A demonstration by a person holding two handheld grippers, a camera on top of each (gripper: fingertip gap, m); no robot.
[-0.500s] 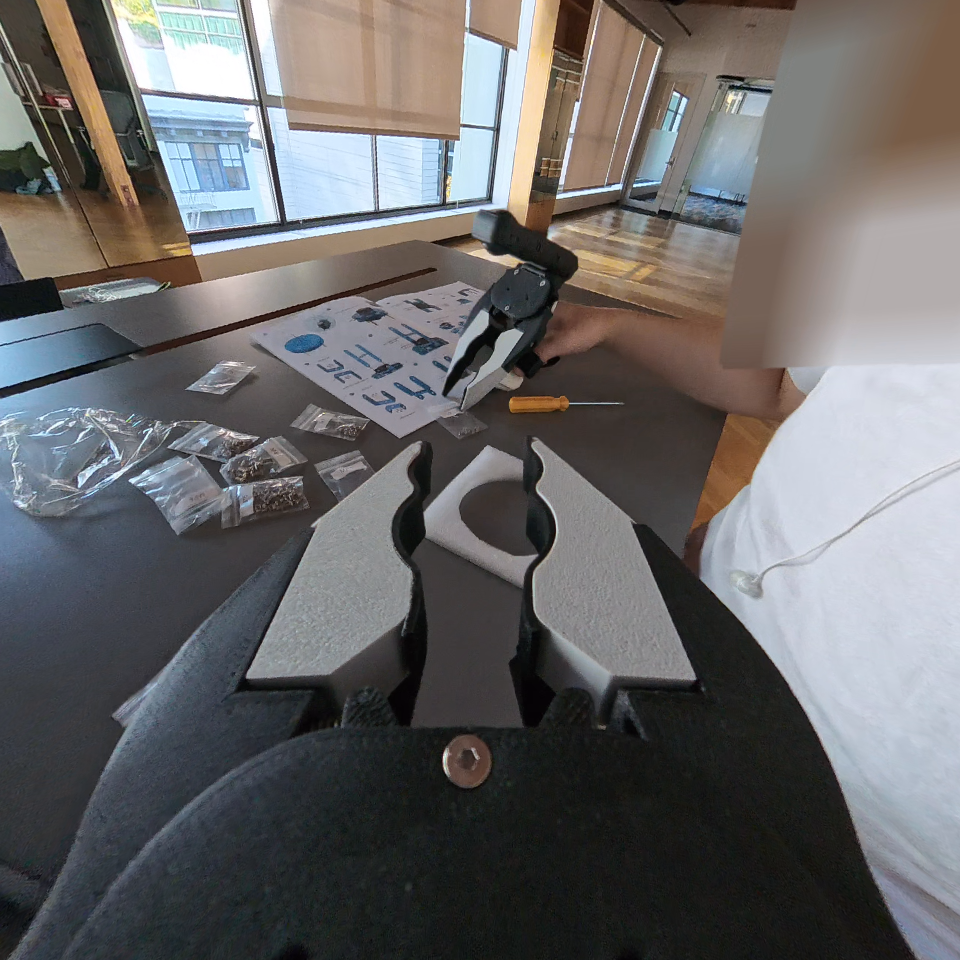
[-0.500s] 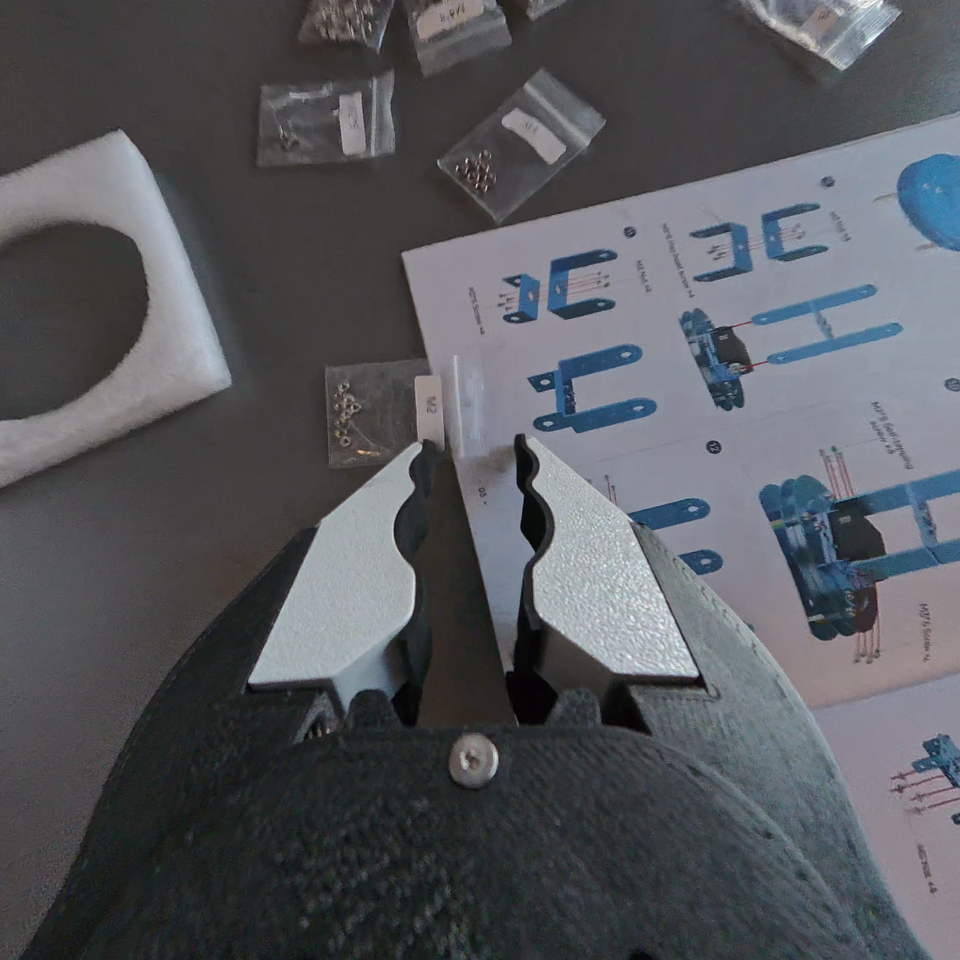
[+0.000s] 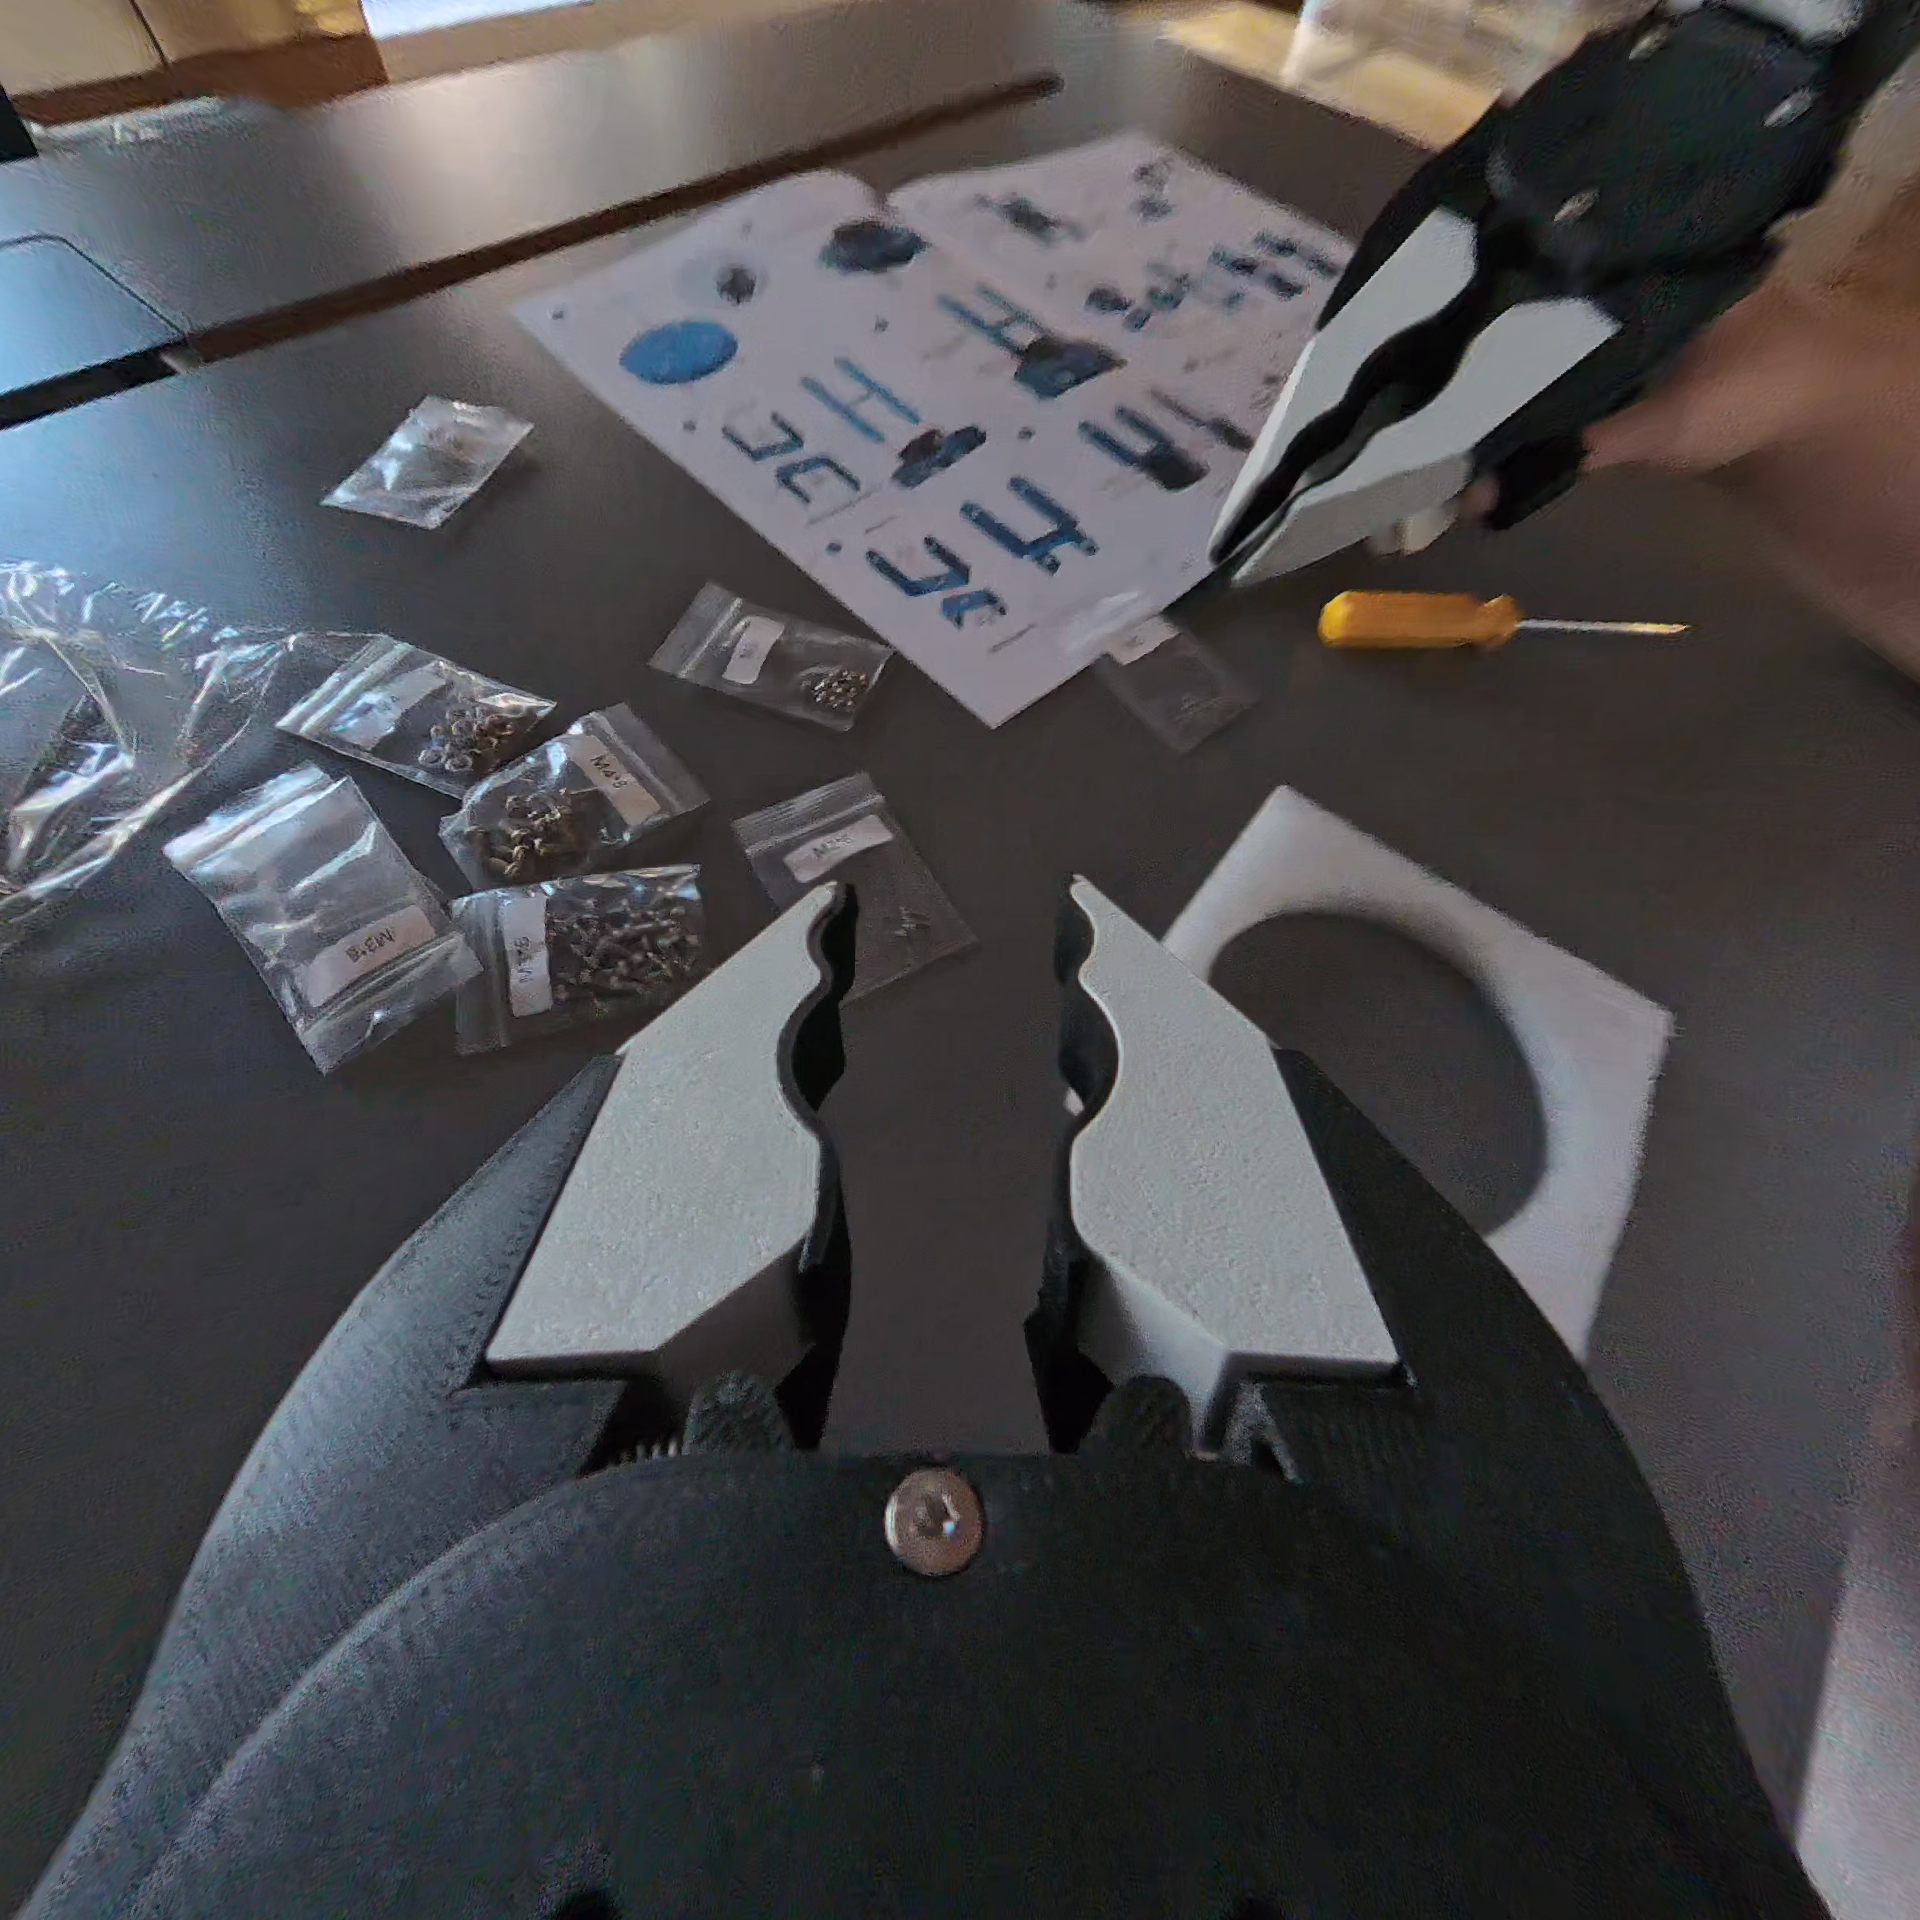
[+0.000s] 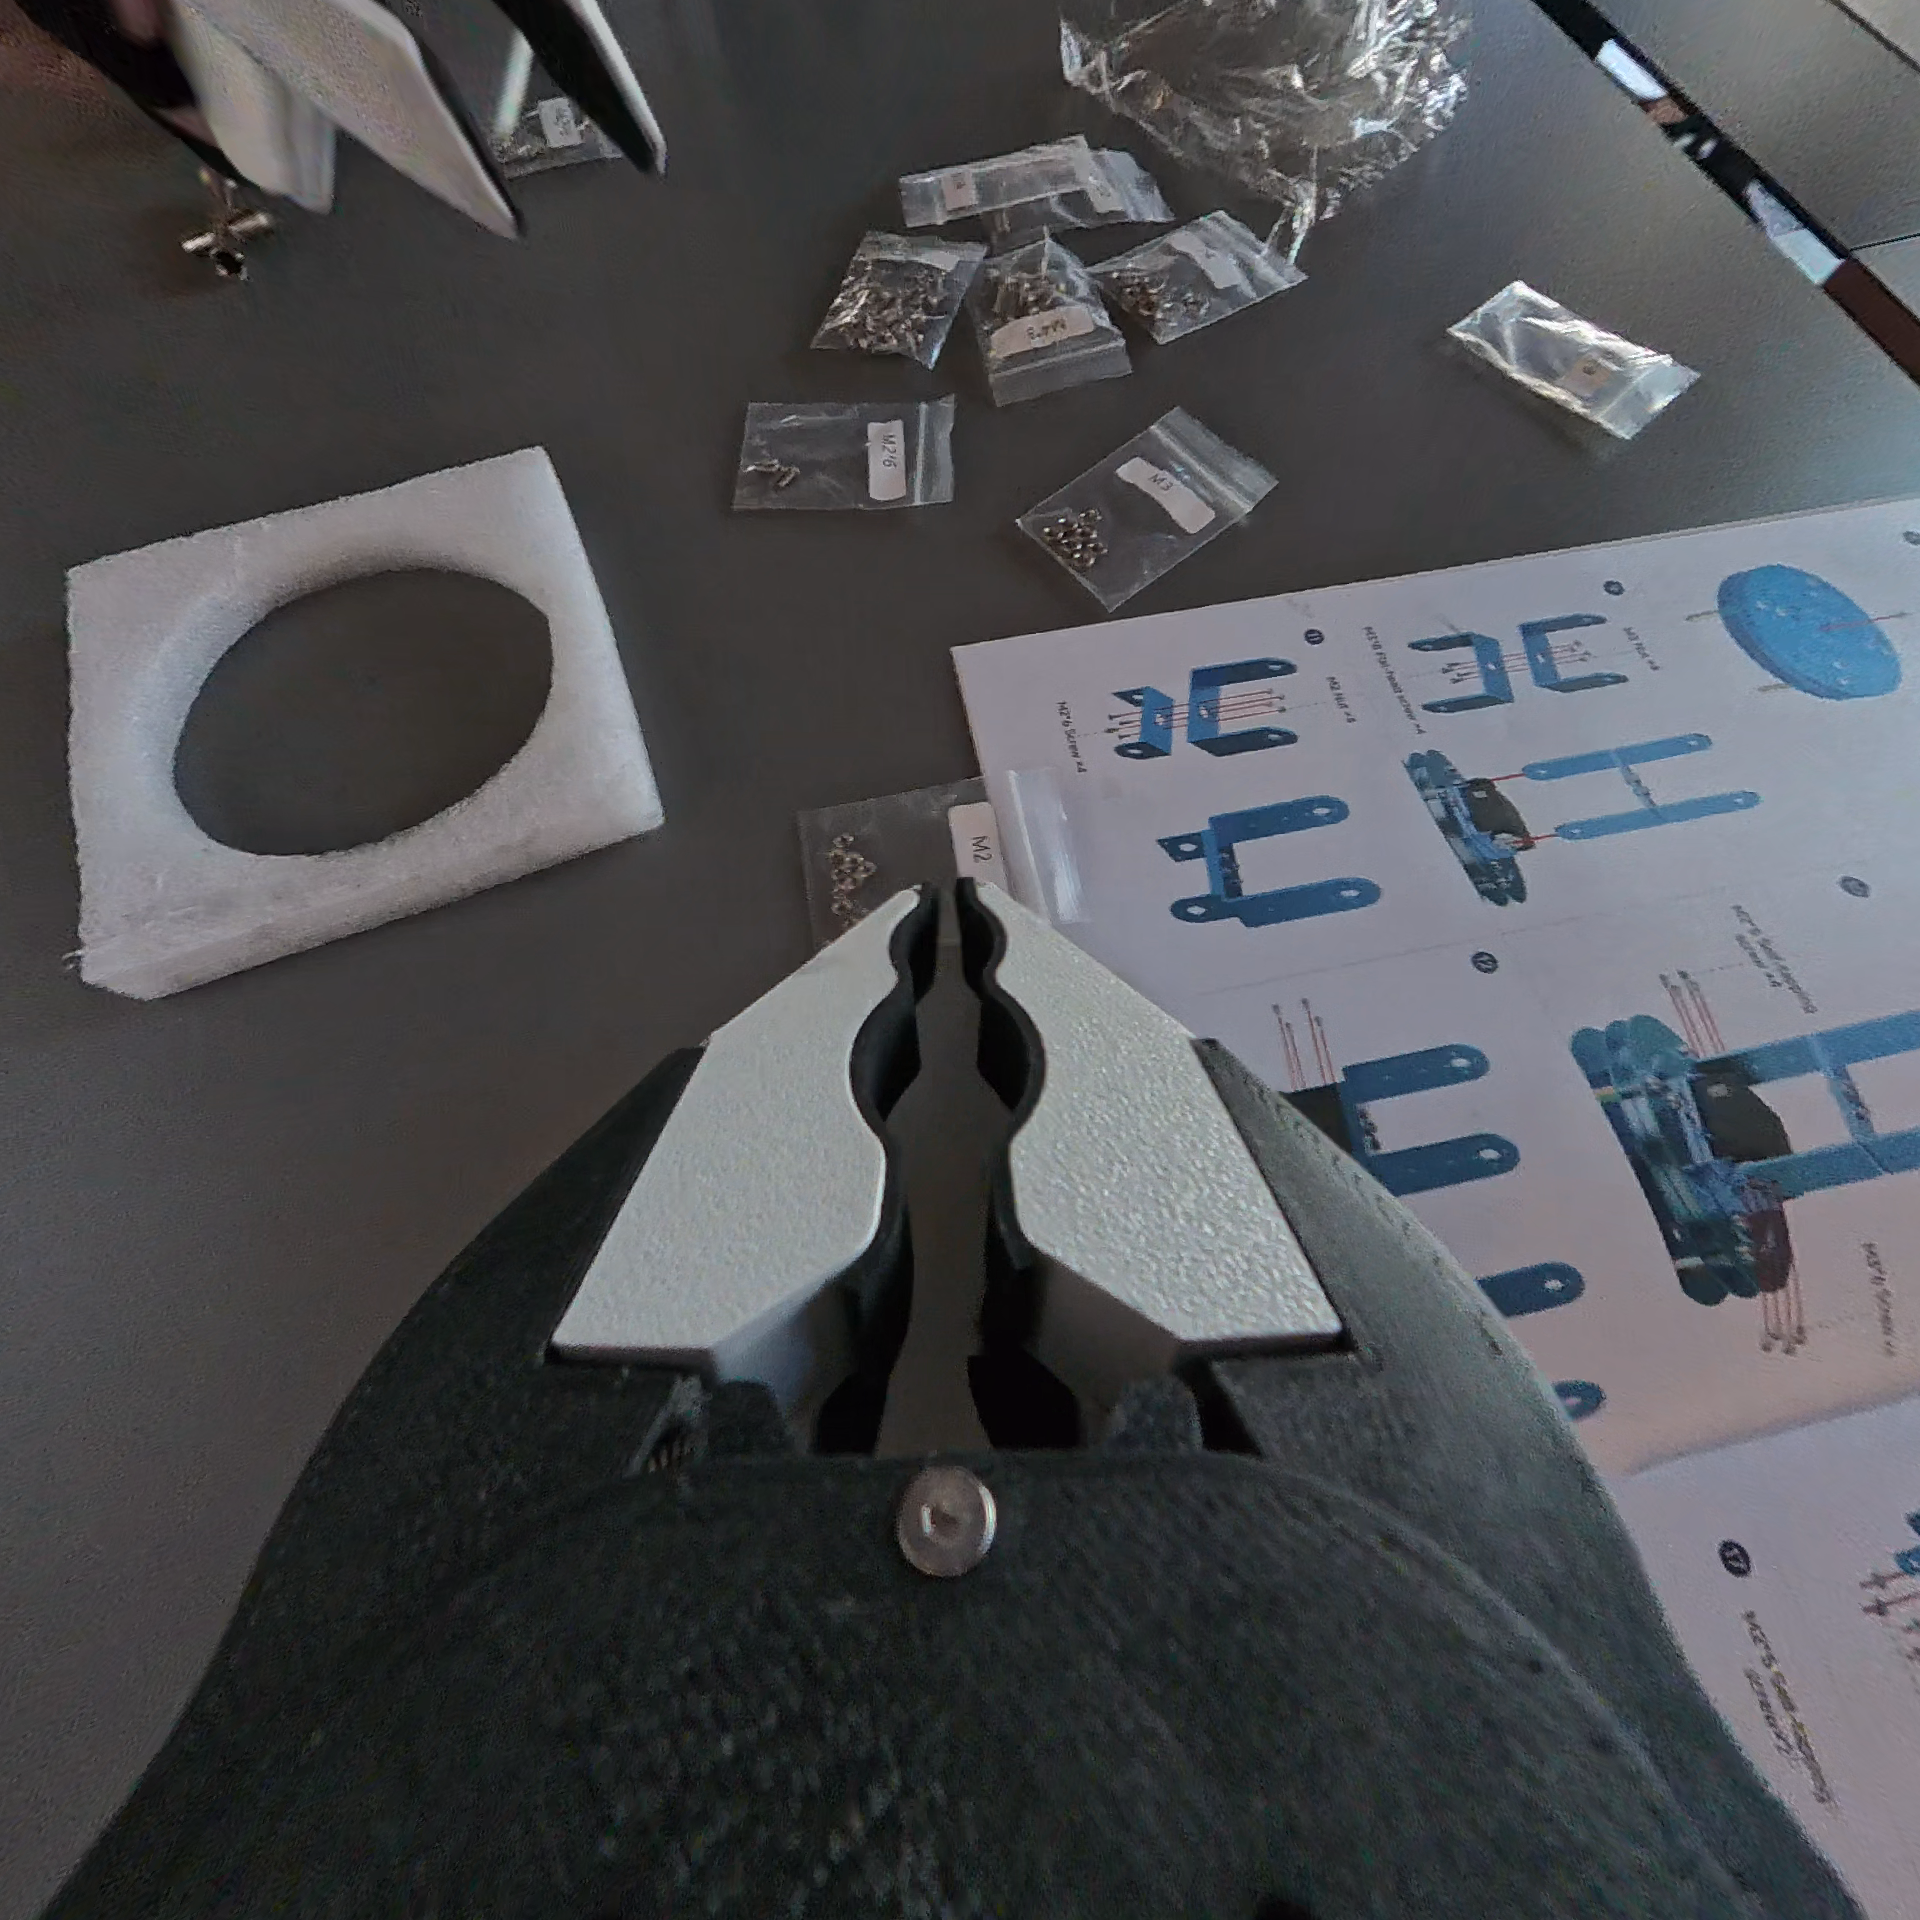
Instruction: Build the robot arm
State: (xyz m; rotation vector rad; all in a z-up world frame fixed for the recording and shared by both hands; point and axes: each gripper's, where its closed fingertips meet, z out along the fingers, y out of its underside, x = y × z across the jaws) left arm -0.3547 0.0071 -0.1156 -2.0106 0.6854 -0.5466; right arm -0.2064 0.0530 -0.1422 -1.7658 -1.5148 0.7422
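My left gripper (image 3: 956, 891) is open and empty, low over a dark table (image 3: 935, 1195). Its tips hover just above a small clear bag of screws (image 3: 831, 847). It also shows at the top left of the right wrist view (image 4: 540, 145). My right gripper (image 4: 940, 896) is almost fully shut with nothing between its fingers. It sits above a small bag of nuts (image 4: 883, 862) that lies at the edge of a printed instruction sheet (image 4: 1455, 935). In the left wrist view the right gripper (image 3: 1236, 556) hangs over the sheet's near corner, with that bag (image 3: 1174, 675) on the table below.
A white foam square with a round hole (image 3: 1558, 1049) lies right of my left gripper. Several more small bags of screws (image 3: 582, 945) and a crumpled plastic wrapper (image 3: 73, 717) lie to the left. A yellow-handled screwdriver (image 3: 1403, 620) lies by the sheet. A small metal cross piece (image 4: 223, 237) sits near the left gripper. Left tips to right tips: about 15 cm. The left gripper is farther from the yellow-handled screwdriver (image 3: 1403, 620), some 20 cm, than the right, some 8 cm.
My left gripper has tipped down, moved toward the screw bags and opened wider. My right gripper has closed nearly shut and pulled back and up from the bag of nuts.
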